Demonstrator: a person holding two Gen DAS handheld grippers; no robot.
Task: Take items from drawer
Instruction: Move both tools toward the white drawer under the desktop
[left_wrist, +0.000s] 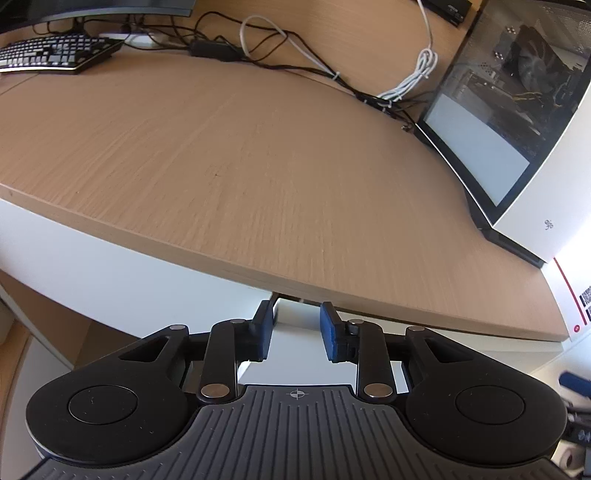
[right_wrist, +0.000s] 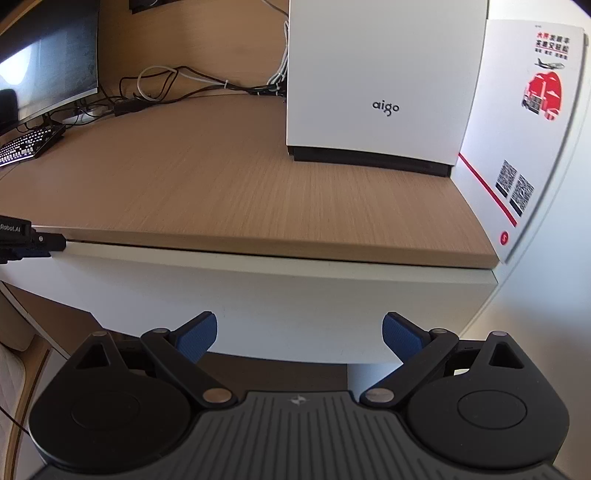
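Note:
The white drawer front (right_wrist: 258, 295) runs under the wooden desk top's (right_wrist: 221, 192) front edge, with only a thin dark gap between them; its inside is hidden. My left gripper (left_wrist: 297, 332) sits just below the desk edge against the drawer front (left_wrist: 110, 273). Its blue pads (left_wrist: 330, 332) stand a little apart with only white panel showing between them. It shows at the far left of the right wrist view, where the left gripper (right_wrist: 51, 243) has its tip at that gap. My right gripper (right_wrist: 299, 325) hangs wide open before the drawer front, holding nothing.
A white computer case (right_wrist: 384, 81) stands at the desk's back right, and its glass side (left_wrist: 509, 110) shows in the left wrist view. A white printed box (right_wrist: 524, 140) leans beside it. At the back left are a keyboard (left_wrist: 51, 55), a monitor (right_wrist: 48, 62) and tangled cables (left_wrist: 280, 48).

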